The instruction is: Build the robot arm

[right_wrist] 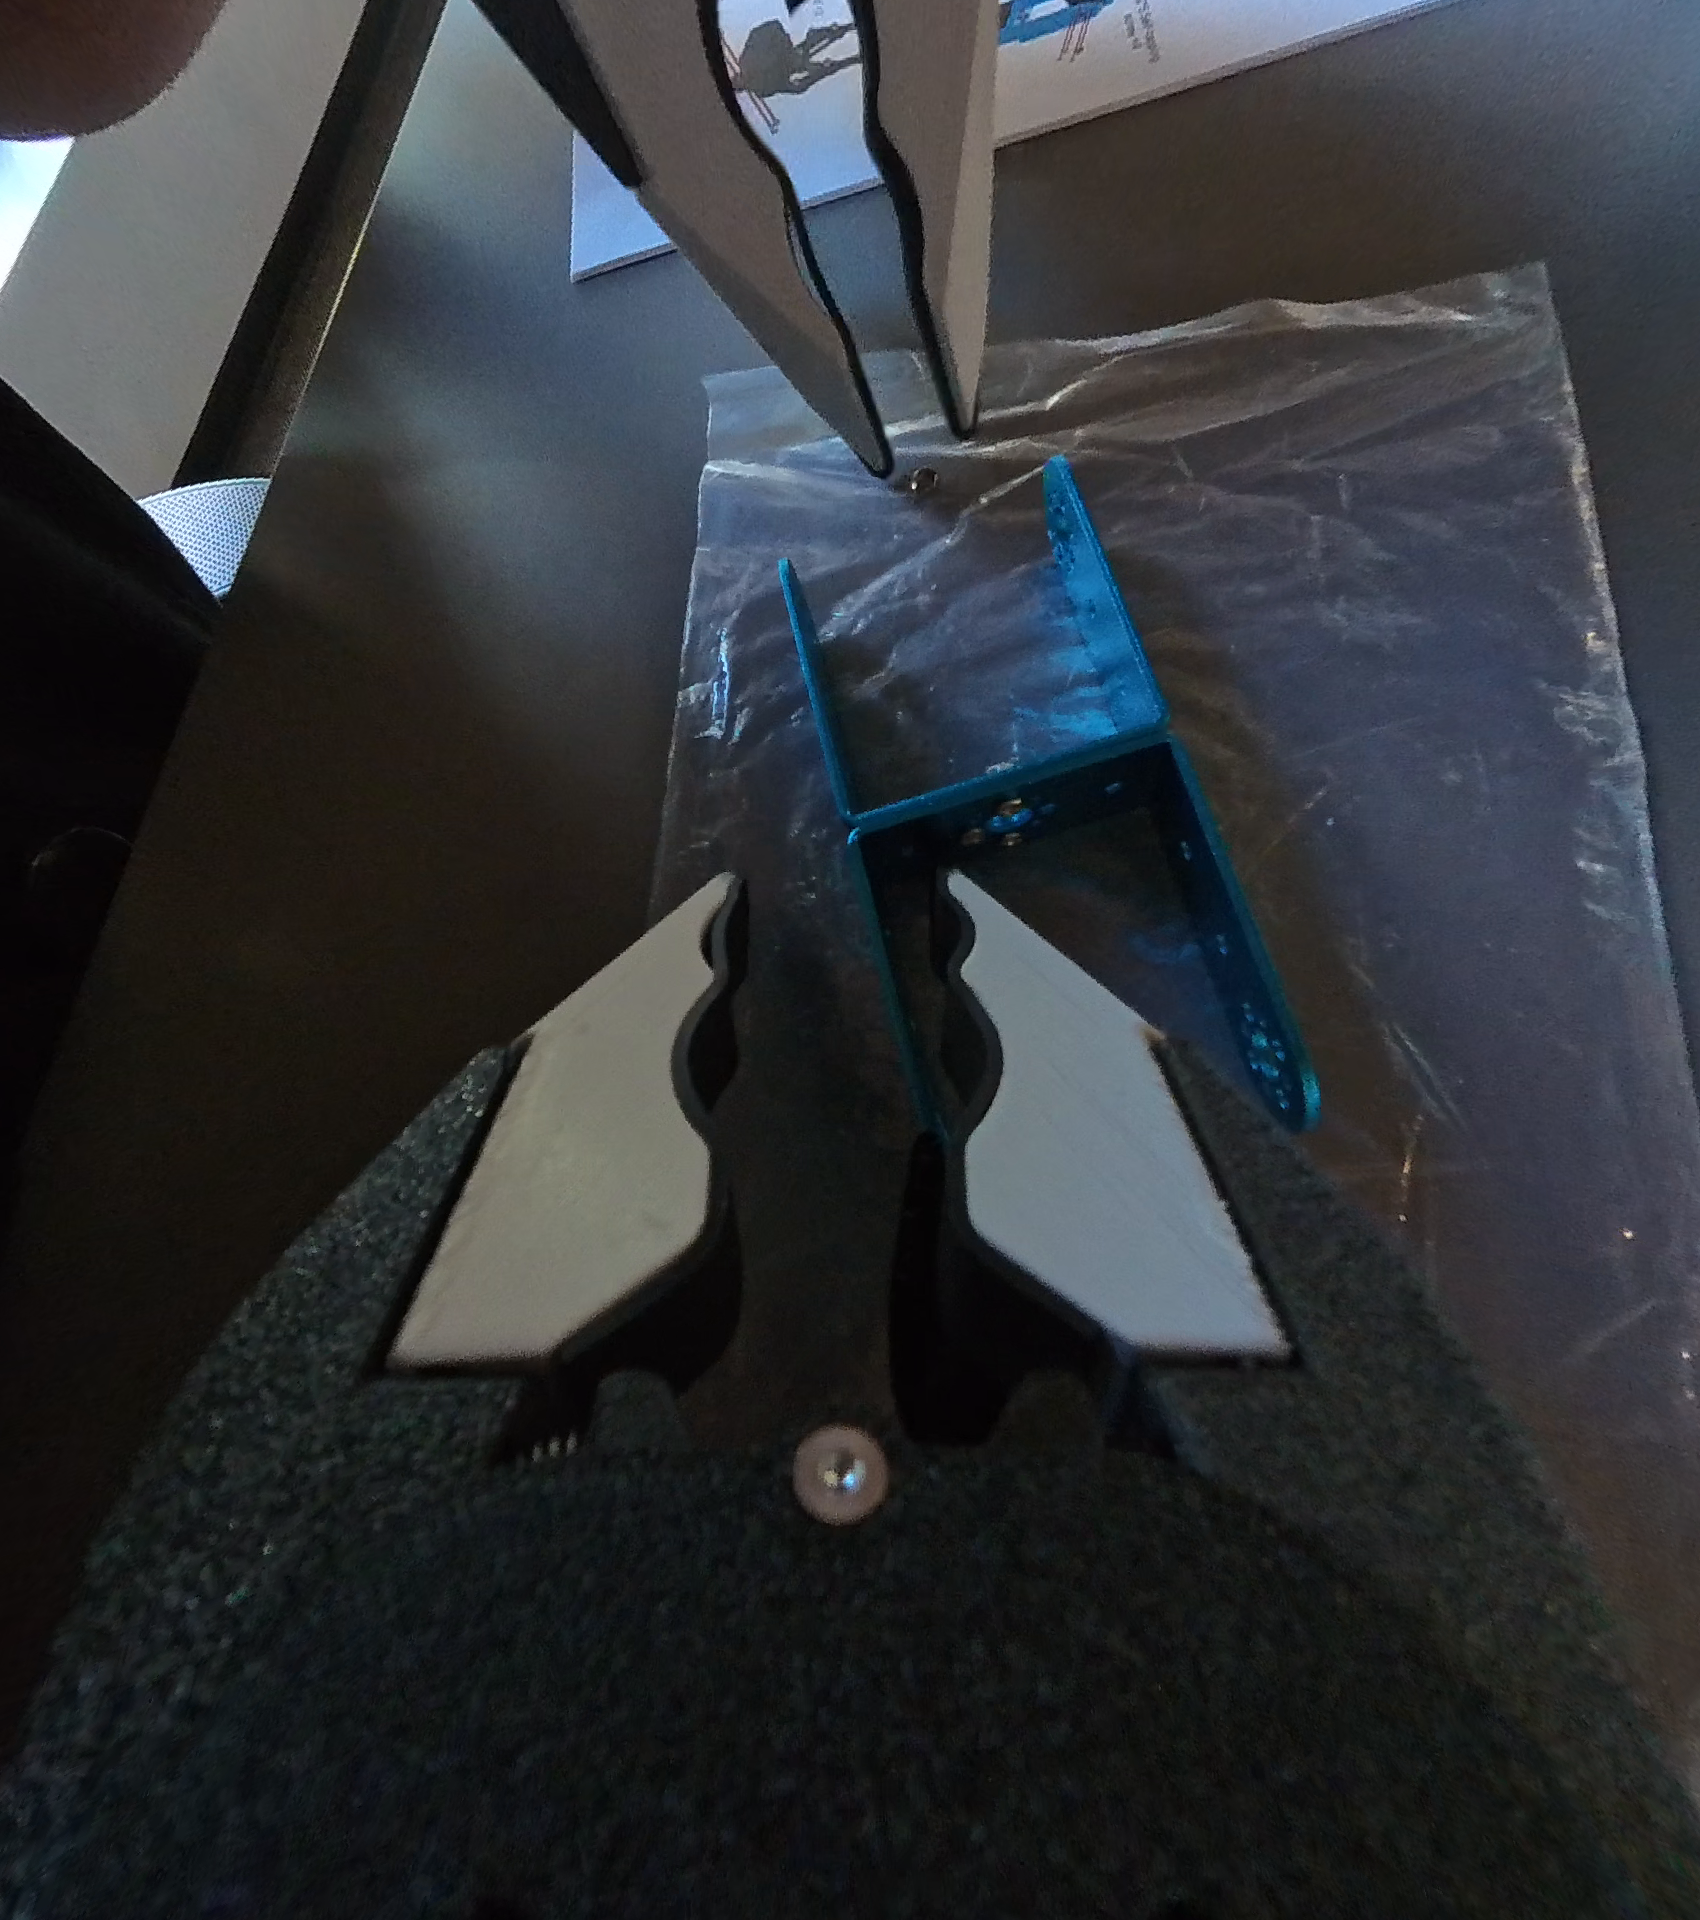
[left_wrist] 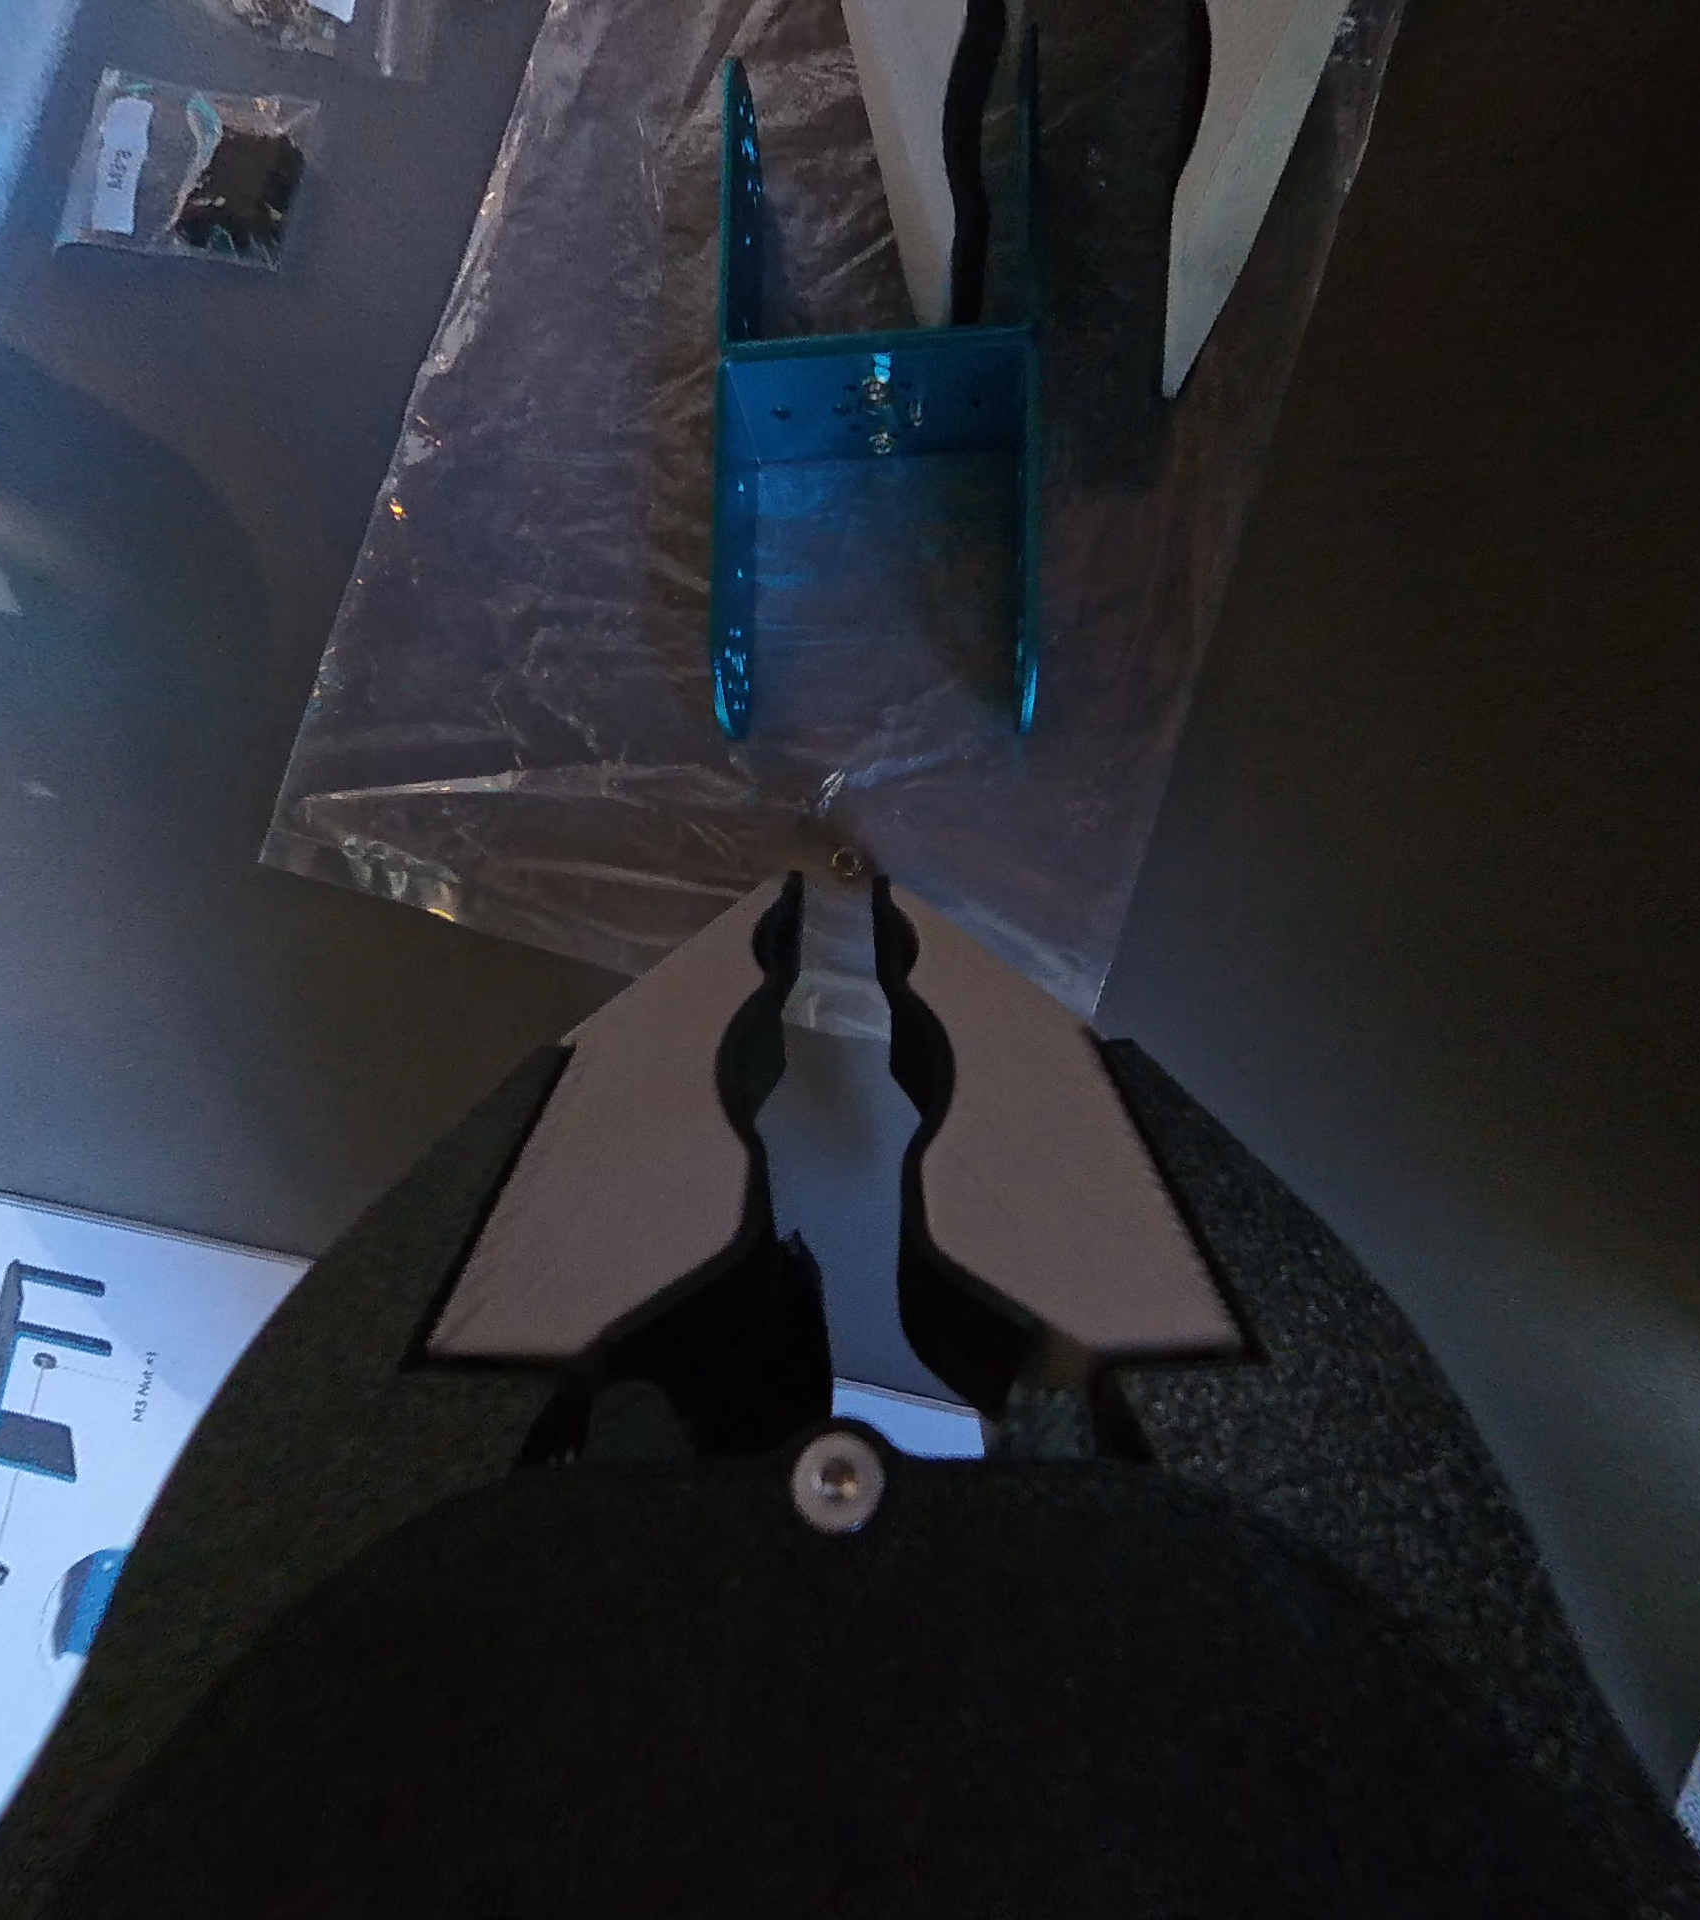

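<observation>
left claw (left_wrist: 835, 881) is open just a crack over a tiny nut (left_wrist: 843, 858) on the clear plastic bag (left_wrist: 534, 644) on the desk (left_wrist: 1448, 623); right claw (right_wrist: 841, 894) gapes wide, straddling one thin wall of the stiff, light-looking blue metal bracket (right_wrist: 1007, 810), probably the best spot to pinch

My left gripper (left_wrist: 835, 883) and right gripper (right_wrist: 841, 894): pale grey fingers, black wavy inner edges, speckled black bodies. Bracket (left_wrist: 877, 436): glossy teal-blue, rows of small holes. Beneath it, plastic bag (left_wrist: 534, 665): clear, wrinkled. Nut (left_wrist: 842, 858) just beside bracket: brassy. Table (left_wrist: 1500, 623): dark brown. Instruction sheet (left_wrist: 46, 1351): white, blue-and-black diagrams.
</observation>
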Motion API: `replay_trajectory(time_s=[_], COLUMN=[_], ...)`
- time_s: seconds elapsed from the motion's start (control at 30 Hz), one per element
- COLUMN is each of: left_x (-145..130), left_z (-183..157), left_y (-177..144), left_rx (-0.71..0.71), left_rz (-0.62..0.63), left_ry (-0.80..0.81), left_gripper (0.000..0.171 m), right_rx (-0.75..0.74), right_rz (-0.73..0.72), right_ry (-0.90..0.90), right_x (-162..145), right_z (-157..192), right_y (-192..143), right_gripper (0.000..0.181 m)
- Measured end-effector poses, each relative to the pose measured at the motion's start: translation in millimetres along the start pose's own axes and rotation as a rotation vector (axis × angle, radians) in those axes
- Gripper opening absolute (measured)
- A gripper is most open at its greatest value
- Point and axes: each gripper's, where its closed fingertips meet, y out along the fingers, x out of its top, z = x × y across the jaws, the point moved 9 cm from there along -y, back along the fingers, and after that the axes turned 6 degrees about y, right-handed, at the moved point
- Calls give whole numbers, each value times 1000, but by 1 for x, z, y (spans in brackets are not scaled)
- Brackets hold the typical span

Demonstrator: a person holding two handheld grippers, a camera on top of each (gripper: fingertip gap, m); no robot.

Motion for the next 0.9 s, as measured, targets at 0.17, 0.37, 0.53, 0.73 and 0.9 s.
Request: replay_trajectory(time_s=[0.17,0.37,0.53,0.73,0.9], left_x=[1,6,10,16,10], left_z=[1,-1,-1,-1,1], left_y=[3,5,6,2,3], left_rx=[-15,-25,-23,-12,-28], left_rz=[2,29,81,23,7], left_ry=[-34,-53,-39,-22,-65], left_gripper=[8,4,3,0,0], right_rx=[1,5,5,-5,-10], right_rz=[4,5,6,-1,-4], right_ry=[-5,-5,-7,-2,6], right_x=[0,-1,-1,0,0], right_z=[1,2,2,1,-1], right_y=[1,1,1,0,-1], right_gripper=[35,35,35,35,35])
